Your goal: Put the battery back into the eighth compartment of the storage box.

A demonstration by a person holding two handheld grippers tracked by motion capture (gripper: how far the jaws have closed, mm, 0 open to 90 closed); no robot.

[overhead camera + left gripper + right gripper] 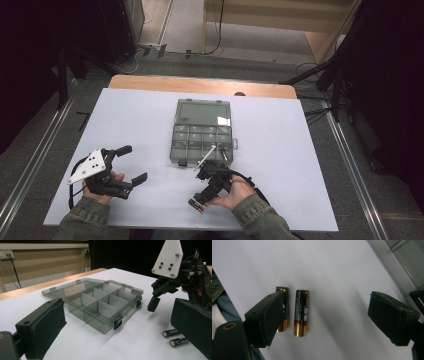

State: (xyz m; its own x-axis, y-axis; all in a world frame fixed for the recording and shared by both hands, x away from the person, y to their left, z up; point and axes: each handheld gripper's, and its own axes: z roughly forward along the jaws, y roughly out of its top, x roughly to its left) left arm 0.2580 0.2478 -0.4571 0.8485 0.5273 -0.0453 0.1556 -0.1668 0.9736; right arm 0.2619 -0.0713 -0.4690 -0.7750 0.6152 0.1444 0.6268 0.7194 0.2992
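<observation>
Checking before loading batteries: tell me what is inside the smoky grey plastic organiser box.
The smoky grey plastic organiser box lies open, lid flat behind it. The divided compartments facing the left gripper view look empty. The floors of the farthest compartments are partly hidden by dividers. Two black-and-gold batteries lie outside on the white table.

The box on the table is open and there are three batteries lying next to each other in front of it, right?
Not quite. The box is open, but there are two batteries, not three. The right gripper view shows one battery and a second battery lying side by side on the table, between that gripper's open jaws.
</observation>
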